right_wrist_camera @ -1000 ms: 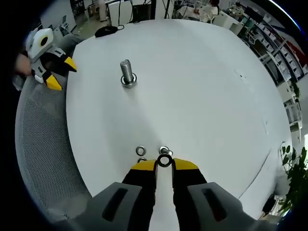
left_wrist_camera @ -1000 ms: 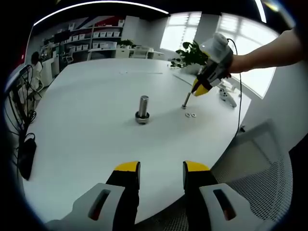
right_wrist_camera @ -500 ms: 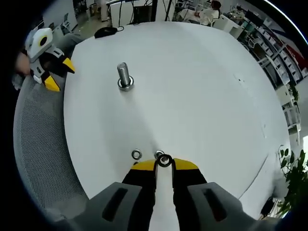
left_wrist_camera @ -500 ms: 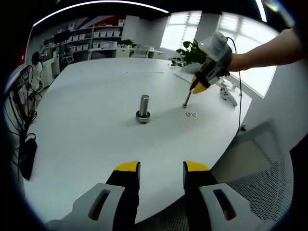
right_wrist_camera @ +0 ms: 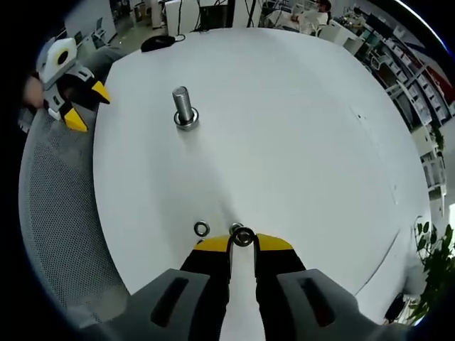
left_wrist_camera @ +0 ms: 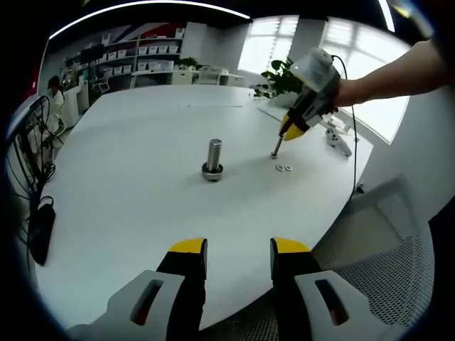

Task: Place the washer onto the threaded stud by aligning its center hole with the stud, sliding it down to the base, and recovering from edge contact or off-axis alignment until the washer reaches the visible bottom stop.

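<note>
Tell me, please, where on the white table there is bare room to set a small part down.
The white table is bare between the threaded stud and the loose washers, and across the far side beyond the stud. It is crowded only around the right gripper, shut on a washer.

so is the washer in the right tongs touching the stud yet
Apart. In the right gripper view the washer sits pinched at the tips of the right tongs, with bare white table between it and the threaded stud.
</note>
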Demonstrator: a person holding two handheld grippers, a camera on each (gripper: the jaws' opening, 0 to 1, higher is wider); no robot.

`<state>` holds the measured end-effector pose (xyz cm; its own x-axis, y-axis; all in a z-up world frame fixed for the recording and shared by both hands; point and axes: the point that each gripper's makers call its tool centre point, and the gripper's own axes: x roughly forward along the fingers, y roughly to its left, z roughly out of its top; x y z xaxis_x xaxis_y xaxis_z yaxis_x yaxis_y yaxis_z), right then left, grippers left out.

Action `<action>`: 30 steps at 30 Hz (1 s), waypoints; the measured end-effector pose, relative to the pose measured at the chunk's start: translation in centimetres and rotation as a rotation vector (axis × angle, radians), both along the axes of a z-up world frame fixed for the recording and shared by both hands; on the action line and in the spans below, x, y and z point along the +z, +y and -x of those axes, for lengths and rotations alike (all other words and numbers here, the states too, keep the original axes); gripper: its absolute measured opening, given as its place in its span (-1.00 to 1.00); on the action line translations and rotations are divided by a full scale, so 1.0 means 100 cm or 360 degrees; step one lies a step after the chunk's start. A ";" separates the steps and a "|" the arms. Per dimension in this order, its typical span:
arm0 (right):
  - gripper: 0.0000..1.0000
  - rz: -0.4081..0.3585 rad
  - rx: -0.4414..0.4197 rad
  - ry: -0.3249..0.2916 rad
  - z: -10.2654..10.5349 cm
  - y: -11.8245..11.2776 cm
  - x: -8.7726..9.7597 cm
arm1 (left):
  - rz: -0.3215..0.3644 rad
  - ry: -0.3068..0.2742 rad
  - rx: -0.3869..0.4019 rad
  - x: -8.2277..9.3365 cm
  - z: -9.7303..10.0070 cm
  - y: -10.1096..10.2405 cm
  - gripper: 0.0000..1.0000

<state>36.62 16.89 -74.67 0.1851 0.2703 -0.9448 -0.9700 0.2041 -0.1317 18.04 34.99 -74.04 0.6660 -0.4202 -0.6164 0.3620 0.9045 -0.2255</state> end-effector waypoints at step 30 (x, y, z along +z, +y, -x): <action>-0.71 0.0097 -0.0014 0.0137 0.001 -0.004 -0.044 | -0.0014 0.0016 0.0009 -0.003 0.000 0.001 -0.33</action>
